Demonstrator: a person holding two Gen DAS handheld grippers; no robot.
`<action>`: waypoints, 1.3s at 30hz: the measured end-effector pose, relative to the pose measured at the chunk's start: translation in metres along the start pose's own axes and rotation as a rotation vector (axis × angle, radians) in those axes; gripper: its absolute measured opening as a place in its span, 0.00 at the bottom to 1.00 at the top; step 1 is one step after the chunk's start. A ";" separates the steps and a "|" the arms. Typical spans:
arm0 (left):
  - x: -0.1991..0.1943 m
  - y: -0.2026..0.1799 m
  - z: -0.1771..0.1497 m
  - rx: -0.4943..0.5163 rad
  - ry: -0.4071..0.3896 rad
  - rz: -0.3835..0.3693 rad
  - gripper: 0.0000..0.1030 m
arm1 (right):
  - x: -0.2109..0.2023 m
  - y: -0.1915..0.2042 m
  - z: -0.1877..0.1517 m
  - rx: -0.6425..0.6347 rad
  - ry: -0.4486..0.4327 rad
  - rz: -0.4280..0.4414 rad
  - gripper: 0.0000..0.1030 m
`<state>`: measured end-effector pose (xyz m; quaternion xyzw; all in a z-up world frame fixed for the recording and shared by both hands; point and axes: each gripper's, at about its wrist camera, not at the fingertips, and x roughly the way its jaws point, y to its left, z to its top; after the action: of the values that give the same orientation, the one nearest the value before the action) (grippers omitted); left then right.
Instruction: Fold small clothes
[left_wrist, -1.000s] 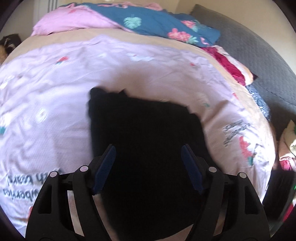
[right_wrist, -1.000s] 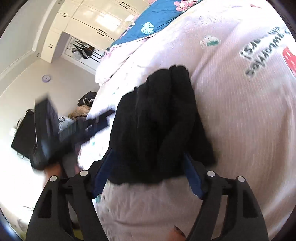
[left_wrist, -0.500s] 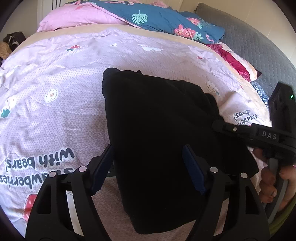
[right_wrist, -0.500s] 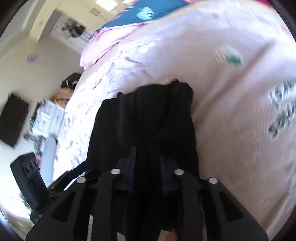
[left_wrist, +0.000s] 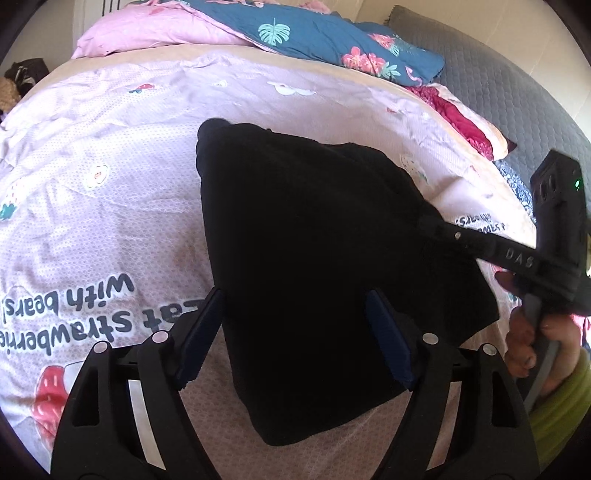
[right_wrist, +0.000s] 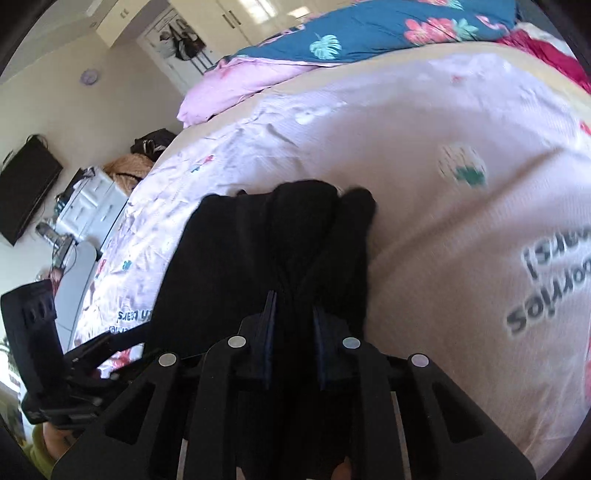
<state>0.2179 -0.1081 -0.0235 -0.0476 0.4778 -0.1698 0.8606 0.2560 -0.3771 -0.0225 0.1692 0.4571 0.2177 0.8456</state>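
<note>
Here, black garment (left_wrist: 314, 236) lies folded, bunched.

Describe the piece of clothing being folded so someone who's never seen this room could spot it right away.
Start at the bed, covered by a pale pink bedspread printed with strawberries and lettering. In its middle lies a black garment, its right edge pinched by the right gripper. It is the only plain black thing on the bed; the bedding behind it is pink or blue floral.

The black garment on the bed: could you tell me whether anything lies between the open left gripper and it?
Nothing visible does. The left gripper hangs open right over the black garment, its near edge showing between the fingers. The right gripper has just closed on the cloth's right side and does not cross that path.
</note>
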 end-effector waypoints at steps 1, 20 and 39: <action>0.000 -0.002 -0.001 0.009 0.001 0.004 0.69 | 0.000 -0.002 -0.004 0.002 -0.003 -0.006 0.16; -0.010 -0.002 -0.007 -0.002 -0.003 0.004 0.70 | -0.031 0.009 -0.041 0.009 -0.041 -0.161 0.55; -0.013 0.003 -0.026 -0.024 0.029 -0.028 0.70 | -0.050 0.025 -0.074 -0.026 -0.028 -0.126 0.13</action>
<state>0.1912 -0.0986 -0.0279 -0.0621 0.4918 -0.1764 0.8504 0.1637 -0.3755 -0.0145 0.1320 0.4521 0.1674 0.8661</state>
